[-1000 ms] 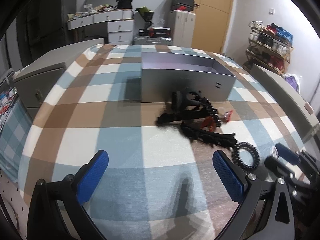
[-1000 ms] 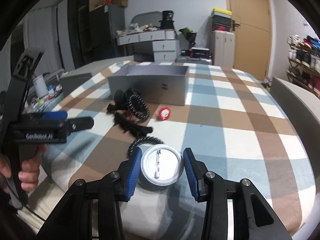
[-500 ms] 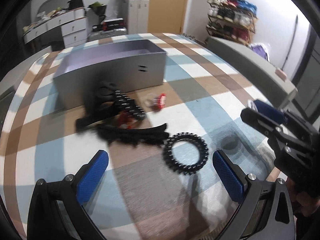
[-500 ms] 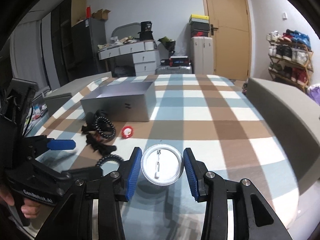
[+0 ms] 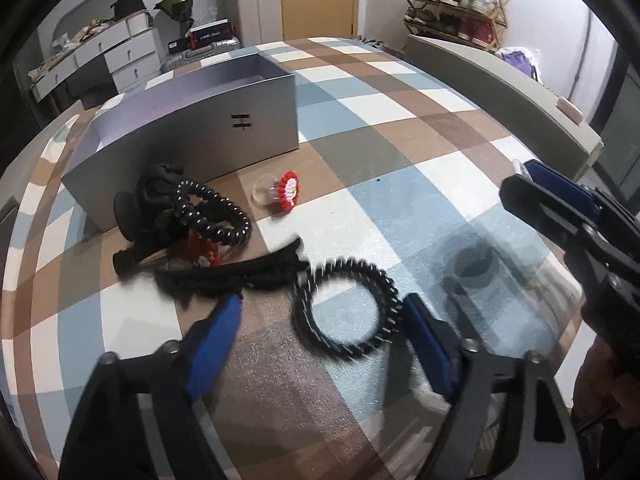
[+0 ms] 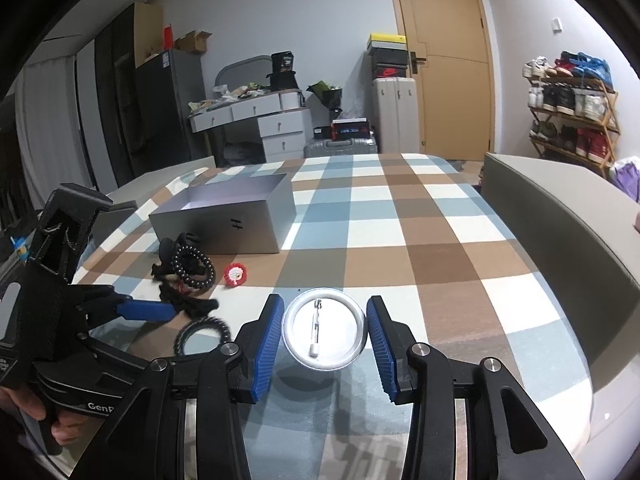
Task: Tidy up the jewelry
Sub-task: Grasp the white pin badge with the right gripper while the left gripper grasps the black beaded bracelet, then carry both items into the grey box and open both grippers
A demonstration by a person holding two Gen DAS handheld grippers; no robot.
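Tongs on our left (image 5: 320, 320) are closing around a black spiral hair tie (image 5: 347, 307) that lies flat on the checked bed cover (image 5: 420, 128); the tie sits between the blue pads, which do not yet press on it. Our right tongs (image 6: 325, 334) are part-open and clamped on a round silver pin badge (image 6: 324, 334), its clasp side facing us, lifted clear of the cover. Just beyond the tie lies a long black hair clip (image 5: 240, 272), and farther left a heap with a second black spiral tie (image 5: 216, 216) and a dark claw clip (image 5: 156, 196). A red and white beaded ring (image 5: 286, 192) rests right of the heap. Behind them all stands an open grey box (image 5: 200, 128).
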